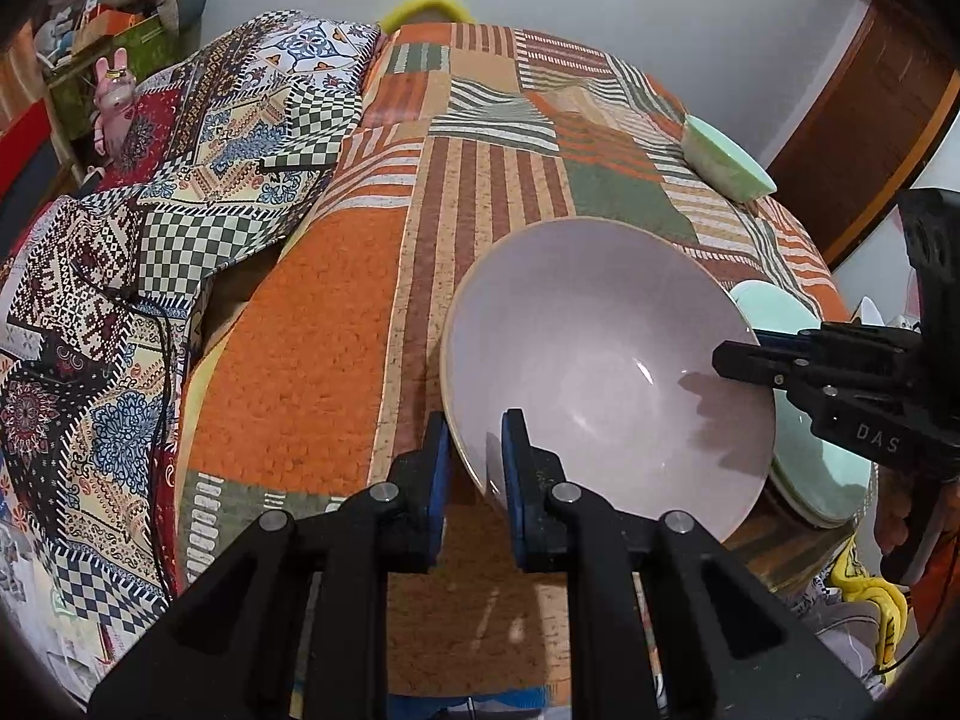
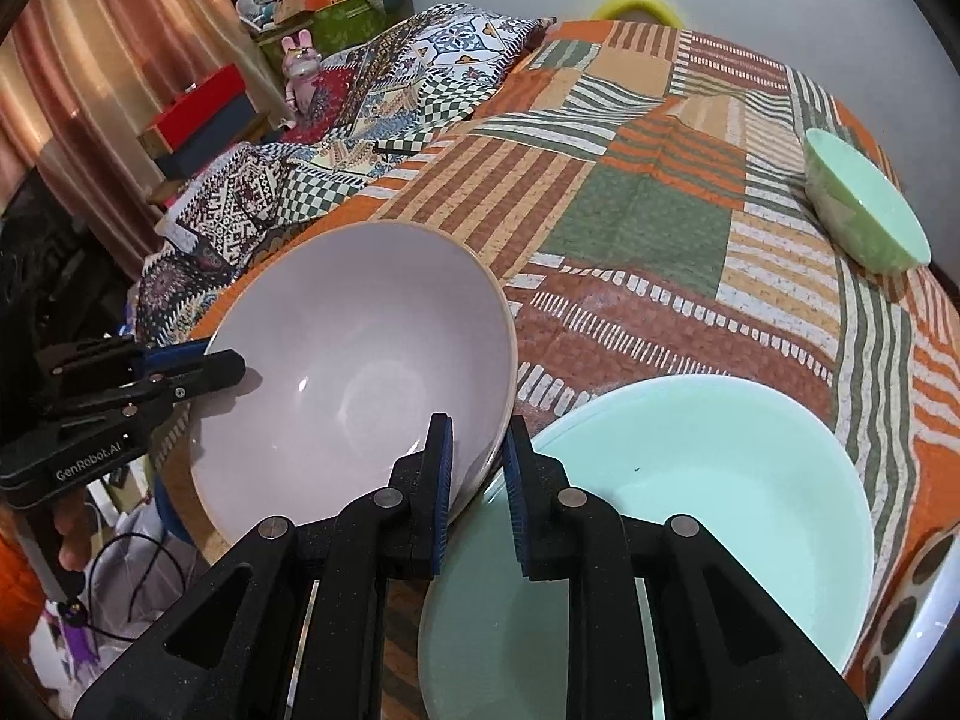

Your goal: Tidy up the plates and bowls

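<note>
A large pale pink bowl (image 1: 606, 372) (image 2: 354, 360) is held tilted above the patterned bedspread. My left gripper (image 1: 477, 450) is shut on its near-left rim, one finger inside and one outside. My right gripper (image 2: 477, 456) is shut on the opposite rim; it also shows in the left wrist view (image 1: 738, 360). The left gripper shows in the right wrist view (image 2: 228, 369). A mint green plate (image 2: 690, 510) (image 1: 804, 420) lies under and right of the bowl. A small mint green bowl (image 2: 864, 210) (image 1: 726, 162) sits tilted at the far right.
An orange, green and striped patchwork bedspread (image 1: 360, 330) covers the surface. A folded patterned quilt (image 1: 150, 240) lies at the left. A pink rabbit toy (image 2: 300, 69) and boxes stand beyond it. The bed edge drops off at the right.
</note>
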### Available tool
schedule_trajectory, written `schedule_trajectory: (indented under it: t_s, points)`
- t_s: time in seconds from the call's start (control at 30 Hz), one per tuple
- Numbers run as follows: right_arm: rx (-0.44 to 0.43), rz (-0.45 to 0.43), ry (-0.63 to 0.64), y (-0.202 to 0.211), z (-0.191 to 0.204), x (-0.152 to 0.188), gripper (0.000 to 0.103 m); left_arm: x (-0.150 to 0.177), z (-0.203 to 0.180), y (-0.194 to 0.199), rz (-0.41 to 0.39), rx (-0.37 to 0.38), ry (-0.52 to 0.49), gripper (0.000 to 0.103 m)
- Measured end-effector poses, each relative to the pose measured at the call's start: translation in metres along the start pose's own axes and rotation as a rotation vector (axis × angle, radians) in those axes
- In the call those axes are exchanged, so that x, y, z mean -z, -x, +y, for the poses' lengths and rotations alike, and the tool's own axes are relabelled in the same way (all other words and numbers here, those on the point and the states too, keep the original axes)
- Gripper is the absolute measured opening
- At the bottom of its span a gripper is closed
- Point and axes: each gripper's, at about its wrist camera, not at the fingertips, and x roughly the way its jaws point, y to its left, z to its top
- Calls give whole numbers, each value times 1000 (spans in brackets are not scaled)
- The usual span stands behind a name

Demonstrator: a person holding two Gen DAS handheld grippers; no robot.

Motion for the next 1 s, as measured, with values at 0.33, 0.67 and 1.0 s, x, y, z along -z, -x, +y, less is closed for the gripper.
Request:
schedule_trajectory:
  t_s: [0.33,0.67,1.0]
  points:
    - [-22,-67,-19,25,-4,-2,22,-8,-5,24,-51,-46,-14,16]
    - [16,-297,-73,112,-33,2,40,-40,-70,79,-178,9,-128,18]
    - [163,-463,-250,199,-117,50,44,-66,-184,96,-266,134,-290,39]
